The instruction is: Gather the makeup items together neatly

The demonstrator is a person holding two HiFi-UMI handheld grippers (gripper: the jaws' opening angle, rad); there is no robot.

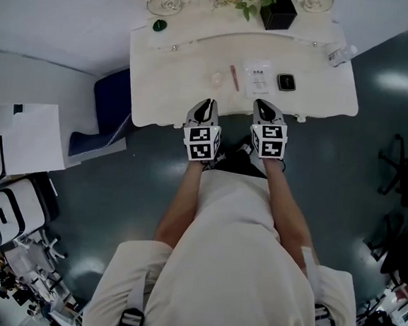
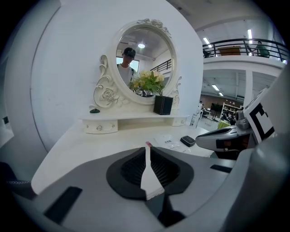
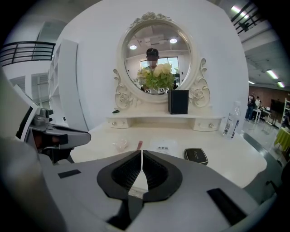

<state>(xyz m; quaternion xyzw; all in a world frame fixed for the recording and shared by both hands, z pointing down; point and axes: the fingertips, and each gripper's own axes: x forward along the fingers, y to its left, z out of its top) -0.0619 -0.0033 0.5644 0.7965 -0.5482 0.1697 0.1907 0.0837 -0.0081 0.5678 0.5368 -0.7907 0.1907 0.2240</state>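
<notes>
On the white dressing table [image 1: 167,99] lie a small clear piece [image 1: 217,78], a pink stick [image 1: 234,77], a white packet [image 1: 257,78] and a black compact [image 1: 286,81], spread in a row near the front edge. Both grippers hover side by side at that edge, short of the items. My left gripper [image 1: 208,104] has its jaws together with nothing between them; the pink stick [image 2: 147,144] shows just past its tips [image 2: 147,148]. My right gripper [image 1: 264,104] is shut and empty [image 3: 142,152]. Ahead of it lie the stick [image 3: 139,144], packet [image 3: 164,147] and compact [image 3: 196,155].
A round mirror [image 3: 157,59] stands at the back on a raised shelf, with a black box [image 1: 278,12] of flowers and a green object [image 1: 159,26]. A clear bottle [image 1: 339,55] stands at the back right. A blue chair [image 1: 109,115] sits left of the table.
</notes>
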